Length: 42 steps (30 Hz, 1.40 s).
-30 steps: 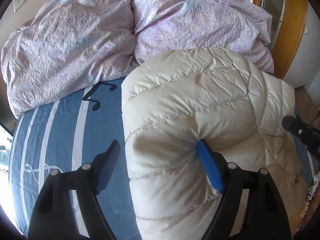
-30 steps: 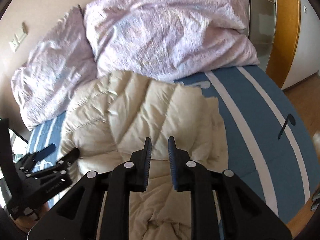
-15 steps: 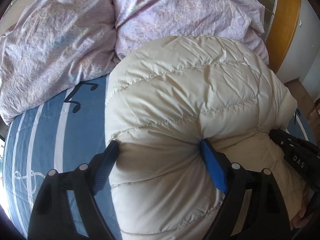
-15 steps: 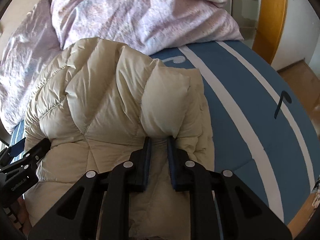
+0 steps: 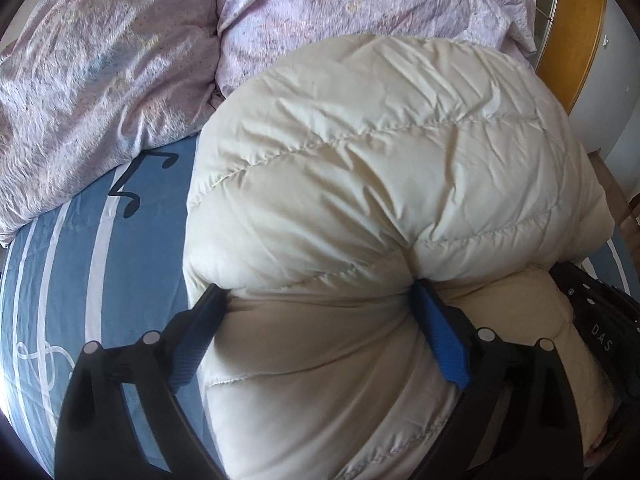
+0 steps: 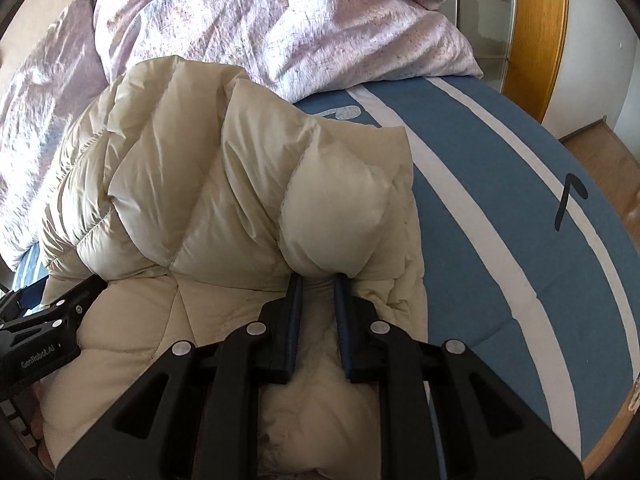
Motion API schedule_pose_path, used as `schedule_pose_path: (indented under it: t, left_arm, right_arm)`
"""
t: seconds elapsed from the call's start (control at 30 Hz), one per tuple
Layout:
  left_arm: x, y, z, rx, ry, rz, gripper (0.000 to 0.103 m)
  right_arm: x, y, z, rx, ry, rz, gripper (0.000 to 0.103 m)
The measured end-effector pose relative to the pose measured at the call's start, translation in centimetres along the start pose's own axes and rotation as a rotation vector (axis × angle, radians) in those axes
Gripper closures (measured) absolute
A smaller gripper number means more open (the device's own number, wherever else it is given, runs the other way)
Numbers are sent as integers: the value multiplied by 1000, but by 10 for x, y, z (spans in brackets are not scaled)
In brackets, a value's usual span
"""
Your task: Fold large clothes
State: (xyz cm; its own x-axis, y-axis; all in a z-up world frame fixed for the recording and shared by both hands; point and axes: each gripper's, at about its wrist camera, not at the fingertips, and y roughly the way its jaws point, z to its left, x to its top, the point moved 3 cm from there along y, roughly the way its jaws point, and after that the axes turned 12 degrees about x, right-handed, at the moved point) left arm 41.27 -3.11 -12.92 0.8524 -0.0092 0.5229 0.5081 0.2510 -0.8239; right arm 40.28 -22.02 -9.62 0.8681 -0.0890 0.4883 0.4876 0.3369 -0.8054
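A cream quilted down jacket (image 5: 360,160) lies doubled over on the blue striped bed sheet (image 5: 80,260). My left gripper (image 5: 316,296) straddles the jacket's near left part. Its jaws are opening, with the puffy fold bulging between them; the right pad dents the fabric and the left one sits at the jacket's edge. In the right wrist view my right gripper (image 6: 318,280) is shut on a pinched fold of the jacket (image 6: 180,184) at its right side. Each gripper shows at the edge of the other's view: the right gripper (image 5: 600,332), the left gripper (image 6: 40,340).
Two lilac crumpled pillows (image 5: 100,80) lie against the head of the bed, just beyond the jacket. Bare sheet (image 6: 500,200) runs to the right of the jacket as far as the bed edge. A wooden door frame (image 6: 532,40) and floor (image 6: 600,148) lie beyond.
Both grippers sank toward the bed, bringing the jacket's top layer down over the lower one. The left jaws widened, and the jacket now fills the gap between them.
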Motion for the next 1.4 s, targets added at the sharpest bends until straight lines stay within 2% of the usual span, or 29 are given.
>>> schedule_pose_path:
  t: [0.37,1.4]
  left_arm:
    - [-2,5,-4,22,8,-20,7]
    - [-2,10,-5,26,4,-25,6]
  right_arm:
    - [-1,5,0,-6,-16,-17,87]
    - [4,8,-2,-11,-33,-50,87]
